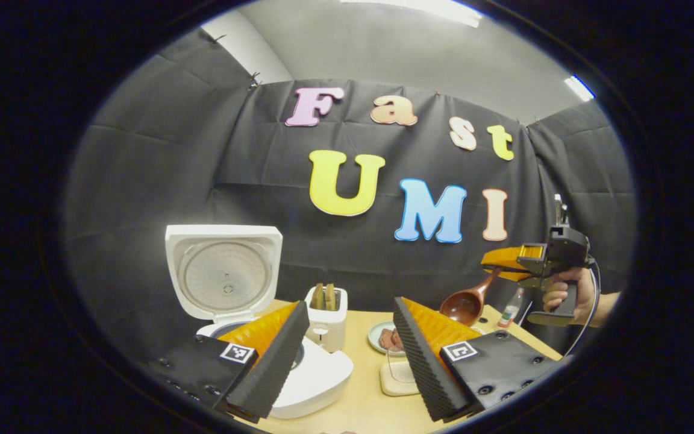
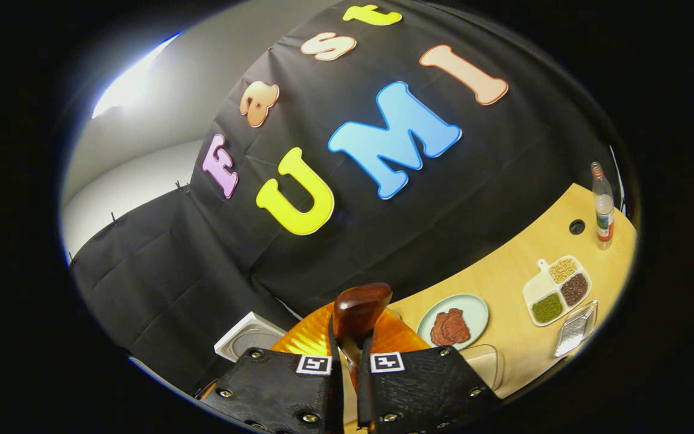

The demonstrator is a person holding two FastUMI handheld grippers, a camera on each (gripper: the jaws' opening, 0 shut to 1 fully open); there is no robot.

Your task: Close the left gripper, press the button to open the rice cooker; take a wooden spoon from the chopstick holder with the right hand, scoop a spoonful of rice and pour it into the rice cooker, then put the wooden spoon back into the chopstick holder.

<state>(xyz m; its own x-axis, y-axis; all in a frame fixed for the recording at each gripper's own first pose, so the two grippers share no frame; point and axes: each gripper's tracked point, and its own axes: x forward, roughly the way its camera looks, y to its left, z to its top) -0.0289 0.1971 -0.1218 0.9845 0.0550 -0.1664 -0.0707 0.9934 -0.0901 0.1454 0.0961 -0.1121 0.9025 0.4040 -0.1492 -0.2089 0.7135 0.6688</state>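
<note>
- The rice cooker point(image 1: 299, 367) stood at the left end of the bench point(image 1: 359, 404) with its lid point(image 1: 223, 274) tipped up and back, so the button step looked done and the pot lay open to take rice from above.
- The left gripper point(image 1: 350, 355) hung over the near edge of the bench with its two fingers spread wide and nothing between them; I judged it parked there, out of the spoon's way.
- The right gripper point(image 2: 347, 367) had both fingers pressed together on the handle of the wooden spoon point(image 2: 359, 310), whose bowl stuck out forward beyond the fingertips. In the left gripper view the spoon point(image 1: 464, 301) was carried in the air above the right part of the bench, bowl hanging lower than the handle, a hand point(image 1: 564, 292) on the gripper's grip. That hold suited carrying it to the rice; whether the bowl held any rice I could not tell.
- The spoon was clear of its holder, so the return step was not yet done.
- Count, as far as visible: one rice cooker, one wooden spoon, one toaster point(image 1: 327, 319) behind the cooker with two slices in it, one plate point(image 2: 470, 307) of reddish food mid-bench, one divided dish point(image 2: 558, 289) with three fillings towards the far right corner, one bottle point(image 2: 603, 208) at that corner, one small clear tray point(image 2: 576, 328) by the dish, and two grippers.
</note>
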